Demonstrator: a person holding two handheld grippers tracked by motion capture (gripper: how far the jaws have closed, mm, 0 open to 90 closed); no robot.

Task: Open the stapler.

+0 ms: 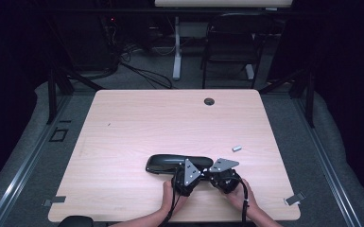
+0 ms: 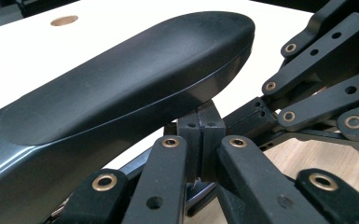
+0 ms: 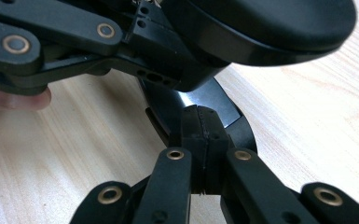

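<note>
Grippers (image 1: pixel 203 174) seemingly touch black case (image 1: pixel 170 162).

A: How much of the black case (image 1: pixel 177 162) on the bench (image 1: pixel 137 127) can you make out?

B: In the high view its right end is hidden behind the left gripper (image 1: pixel 185 176). In the left gripper view its near end runs off the bottom left corner, and what the closed fingers (image 2: pixel 189 140) meet under the case is hidden.

A: And that small grey thing (image 1: pixel 237 148) to the right of the case?

B: Too small to tell what it is.

A: The person's arms?

B: Cut off by the bottom edge, just below the case.
</note>
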